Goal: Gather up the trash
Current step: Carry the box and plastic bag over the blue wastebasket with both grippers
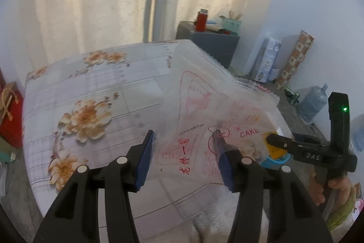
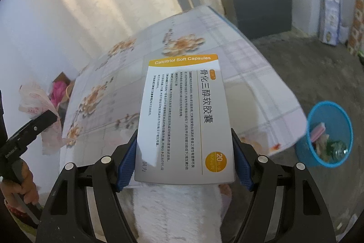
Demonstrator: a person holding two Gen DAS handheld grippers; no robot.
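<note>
My left gripper [image 1: 184, 140] holds a clear plastic bag with red print and the word CAKE [image 1: 204, 111] above the floral table; the bag drapes over the right finger, and the jaws look wide apart. The bag also shows at the left of the right wrist view [image 2: 38, 106]. My right gripper [image 2: 184, 147] is shut on a white and orange medicine box labelled Calcitriol Soft Capsules [image 2: 184, 115], held above the table's near edge. A blue trash bin [image 2: 327, 133] with scraps inside stands on the floor to the right. The right gripper also shows in the left wrist view [image 1: 273, 140].
The table carries a floral checked cloth [image 1: 91, 95]. A grey cabinet [image 2: 257, 8] with a red bottle and boxes stands at the back wall. A water jug [image 1: 314, 104], a wrapped roll and packages line the right wall. A red bag [image 1: 9, 113] sits left.
</note>
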